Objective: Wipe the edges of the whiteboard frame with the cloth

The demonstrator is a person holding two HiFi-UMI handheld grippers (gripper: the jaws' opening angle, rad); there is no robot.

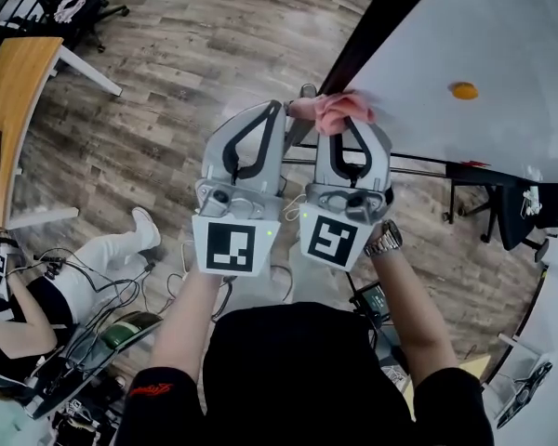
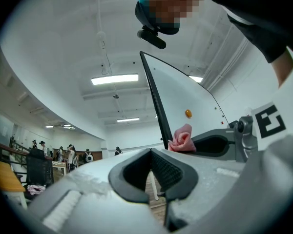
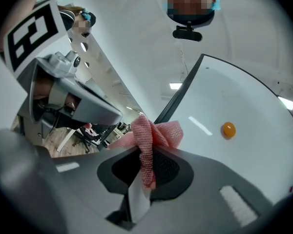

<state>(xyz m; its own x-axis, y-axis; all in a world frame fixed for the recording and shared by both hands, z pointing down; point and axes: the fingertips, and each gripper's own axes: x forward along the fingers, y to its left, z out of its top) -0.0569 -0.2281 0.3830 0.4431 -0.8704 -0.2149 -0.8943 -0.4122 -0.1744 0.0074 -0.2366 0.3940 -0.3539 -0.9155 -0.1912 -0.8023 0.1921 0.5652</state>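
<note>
Right gripper (image 3: 145,172) clenched on cloth (image 3: 154,133) at a corner of the whiteboard frame (image 1: 377,21); left gripper (image 2: 151,172) closed, empty. I'd press the cloth flat and slide steadily along the edge.

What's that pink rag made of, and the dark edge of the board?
Cloth: soft pink textile, knit or woven, going by its dotted mesh texture and folds. Frame: dark, smooth, straight strip, probably metal or plastic; unclear which.
</note>
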